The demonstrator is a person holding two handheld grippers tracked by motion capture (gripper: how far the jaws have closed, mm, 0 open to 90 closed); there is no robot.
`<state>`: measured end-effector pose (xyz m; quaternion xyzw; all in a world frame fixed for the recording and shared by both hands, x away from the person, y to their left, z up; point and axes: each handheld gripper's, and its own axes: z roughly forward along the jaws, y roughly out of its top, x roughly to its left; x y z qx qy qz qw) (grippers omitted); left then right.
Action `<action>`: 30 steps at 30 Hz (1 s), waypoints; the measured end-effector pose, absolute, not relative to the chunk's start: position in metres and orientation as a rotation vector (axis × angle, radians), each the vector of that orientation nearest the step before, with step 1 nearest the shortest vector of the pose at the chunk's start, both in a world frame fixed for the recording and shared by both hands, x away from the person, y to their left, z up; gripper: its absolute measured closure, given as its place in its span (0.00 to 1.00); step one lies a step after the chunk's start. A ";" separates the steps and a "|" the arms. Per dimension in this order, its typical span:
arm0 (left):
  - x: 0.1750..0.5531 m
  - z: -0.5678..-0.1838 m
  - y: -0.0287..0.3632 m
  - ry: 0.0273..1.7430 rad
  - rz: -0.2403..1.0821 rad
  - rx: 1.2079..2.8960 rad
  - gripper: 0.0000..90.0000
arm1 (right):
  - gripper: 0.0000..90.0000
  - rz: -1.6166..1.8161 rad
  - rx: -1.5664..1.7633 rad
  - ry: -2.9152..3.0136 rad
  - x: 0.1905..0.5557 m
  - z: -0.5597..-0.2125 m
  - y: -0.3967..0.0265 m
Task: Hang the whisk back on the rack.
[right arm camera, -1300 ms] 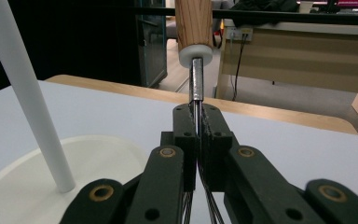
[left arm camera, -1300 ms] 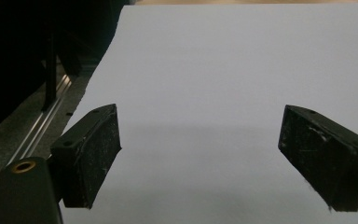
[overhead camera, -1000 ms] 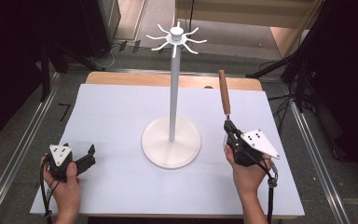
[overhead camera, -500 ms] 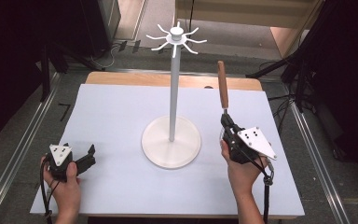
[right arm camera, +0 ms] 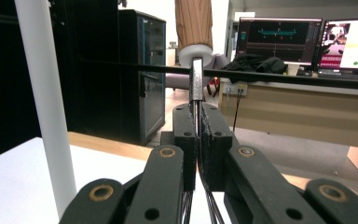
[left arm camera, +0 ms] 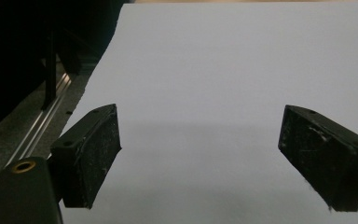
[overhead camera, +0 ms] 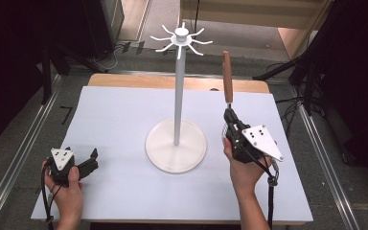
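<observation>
My right gripper (overhead camera: 228, 116) has its jaws pinching the metal neck of a wooden-handled whisk (overhead camera: 227, 76), handle up, just right of the white metal hook stand (overhead camera: 177, 96) on the white-covered desk (overhead camera: 115, 124). My left gripper (overhead camera: 92, 162) rests at the desk's near-left, jaws spread and empty.

Wooden handle's (right arm camera: 194, 22) top cropped

Right gripper (overhead camera: 230, 114), w/ the wooden-handled utensil (overhead camera: 227, 76) clamped upright, is now lifted slightly higher vs. a sec ago.
</observation>
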<state>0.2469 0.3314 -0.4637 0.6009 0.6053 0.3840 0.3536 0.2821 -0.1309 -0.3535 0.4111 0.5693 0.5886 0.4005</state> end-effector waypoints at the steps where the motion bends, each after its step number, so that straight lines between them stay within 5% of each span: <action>1: 0.247 -0.464 0.331 1.566 0.992 1.556 0.15 | 0.97 1.491 1.037 1.438 0.282 -0.352 -0.130; 30: 0.247 -0.464 0.332 1.570 0.988 1.554 0.15 | 0.97 1.519 0.967 1.379 0.281 -0.323 -0.116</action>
